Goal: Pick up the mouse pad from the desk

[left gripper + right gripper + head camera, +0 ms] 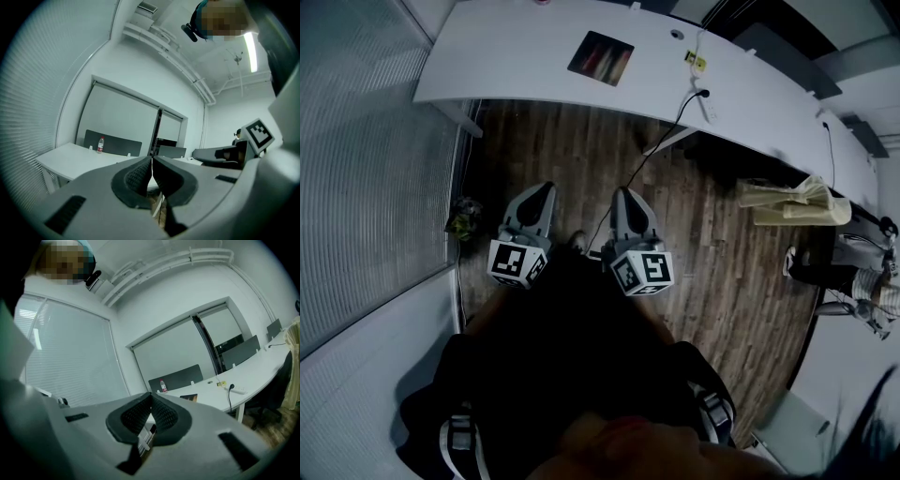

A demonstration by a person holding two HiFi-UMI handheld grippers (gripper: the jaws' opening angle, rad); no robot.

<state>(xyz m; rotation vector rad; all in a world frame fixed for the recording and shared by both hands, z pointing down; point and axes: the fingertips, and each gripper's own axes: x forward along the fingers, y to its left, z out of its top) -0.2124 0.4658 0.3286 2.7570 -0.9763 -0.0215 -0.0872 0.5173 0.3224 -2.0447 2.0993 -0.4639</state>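
The mouse pad point(601, 57) is a dark rectangle lying flat on the long white desk point(506, 66), far ahead of both grippers. It also shows small on the desk top in the right gripper view, the mouse pad point(189, 397) just beyond the jaws. My left gripper point(542, 193) and right gripper point(623, 195) hang side by side over the wooden floor, well short of the desk, pointing level toward it. Both are shut with nothing between their pads. In the left gripper view the left gripper point(152, 159) has its pads pressed together; the right gripper point(150, 395) looks the same.
A power strip point(707, 105) with a black cable point(656, 145) lies on the desk right of the pad. A bottle point(100, 144) stands on the desk's far left. A chair draped with beige cloth point(792, 202) stands right, near a seated person point(853, 281). A blind-covered wall point(366, 159) runs along the left.
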